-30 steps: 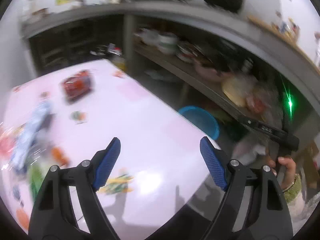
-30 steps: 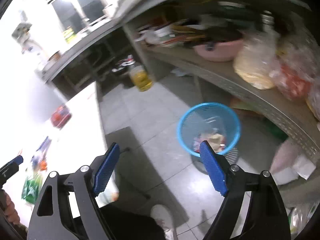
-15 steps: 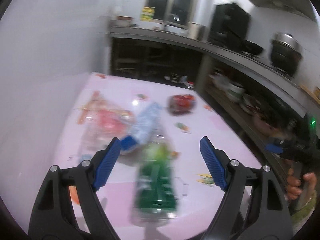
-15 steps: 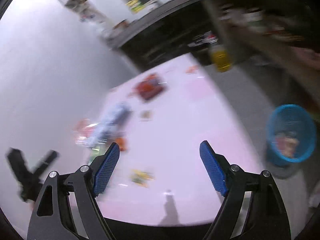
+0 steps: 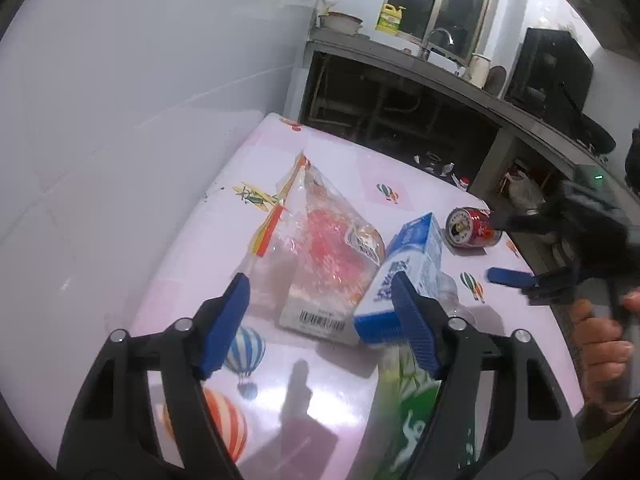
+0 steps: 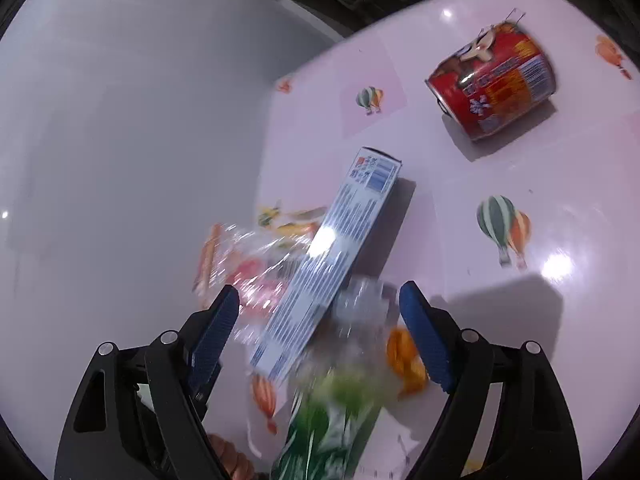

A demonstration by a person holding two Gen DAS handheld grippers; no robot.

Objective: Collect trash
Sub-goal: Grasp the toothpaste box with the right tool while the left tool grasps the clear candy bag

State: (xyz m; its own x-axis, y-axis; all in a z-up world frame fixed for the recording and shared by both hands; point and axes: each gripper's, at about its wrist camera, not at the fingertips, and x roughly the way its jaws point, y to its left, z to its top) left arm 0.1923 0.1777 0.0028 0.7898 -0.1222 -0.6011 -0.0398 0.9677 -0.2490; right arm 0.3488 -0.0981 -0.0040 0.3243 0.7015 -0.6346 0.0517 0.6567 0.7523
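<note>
Trash lies on a pink table (image 5: 344, 172): a clear plastic bag with red print (image 5: 320, 256), a blue and white carton (image 5: 412, 268), a red can on its side (image 5: 474, 228) and a clear bottle with a green label (image 5: 424, 412). My left gripper (image 5: 324, 320) is open just above the bag's near end. My right gripper (image 6: 320, 336) is open over the carton (image 6: 332, 264) and the bottle (image 6: 336, 408); the can (image 6: 496, 88) lies beyond. The right gripper also shows in the left wrist view (image 5: 504, 252), next to the can.
A white wall (image 5: 140, 100) borders the table's left side. A dark counter with shelves (image 5: 440, 92) stands behind the table. An orange scrap (image 6: 404, 360) lies beside the bottle.
Both grippers have swung from the floor and the blue bin back over the table and moved closer to the trash. Both stay open and empty.
</note>
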